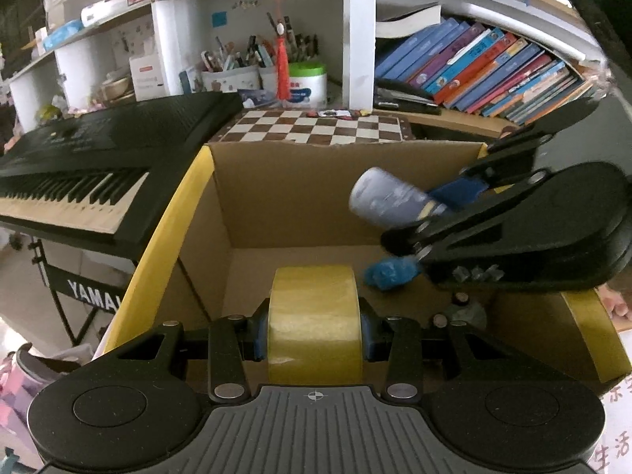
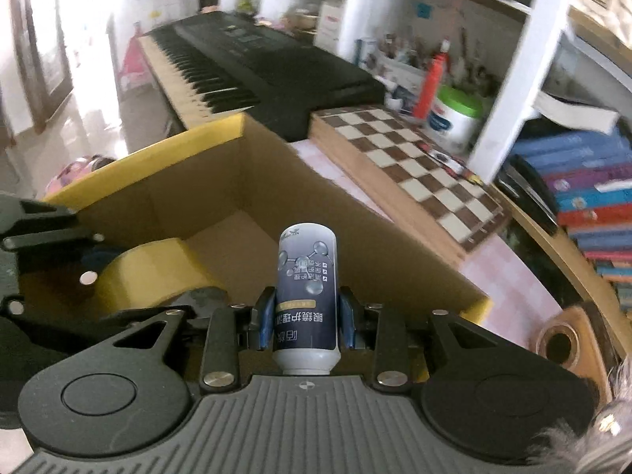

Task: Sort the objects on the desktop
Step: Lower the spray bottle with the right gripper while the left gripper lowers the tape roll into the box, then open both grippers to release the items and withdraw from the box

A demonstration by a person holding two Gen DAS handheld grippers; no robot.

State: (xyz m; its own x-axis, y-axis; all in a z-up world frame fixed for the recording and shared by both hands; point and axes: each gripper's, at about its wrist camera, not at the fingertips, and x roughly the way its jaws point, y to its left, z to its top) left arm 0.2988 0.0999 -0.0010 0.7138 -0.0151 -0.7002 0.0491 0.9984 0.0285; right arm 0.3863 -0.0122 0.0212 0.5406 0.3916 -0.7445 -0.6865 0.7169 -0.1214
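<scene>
My left gripper [image 1: 315, 333] is shut on a roll of yellow tape [image 1: 315, 316], held over the open cardboard box [image 1: 292, 185]. My right gripper [image 2: 305, 322] is shut on a small grey-blue bottle [image 2: 306, 292] with a white end, held above the same box [image 2: 276, 181]. In the left wrist view the right gripper [image 1: 410, 233] reaches in from the right with the bottle [image 1: 387, 197] tilted over the box. In the right wrist view the tape roll [image 2: 150, 272] and the left gripper show at the left, inside the box opening.
A black keyboard [image 1: 91, 166] stands left of the box. A chessboard [image 1: 316, 126] lies behind it. Shelves hold a pen holder [image 1: 233, 75], a white tub with a green lid [image 1: 308, 83] and rows of books [image 1: 486, 75]. A wooden item [image 2: 568, 339] lies at the right.
</scene>
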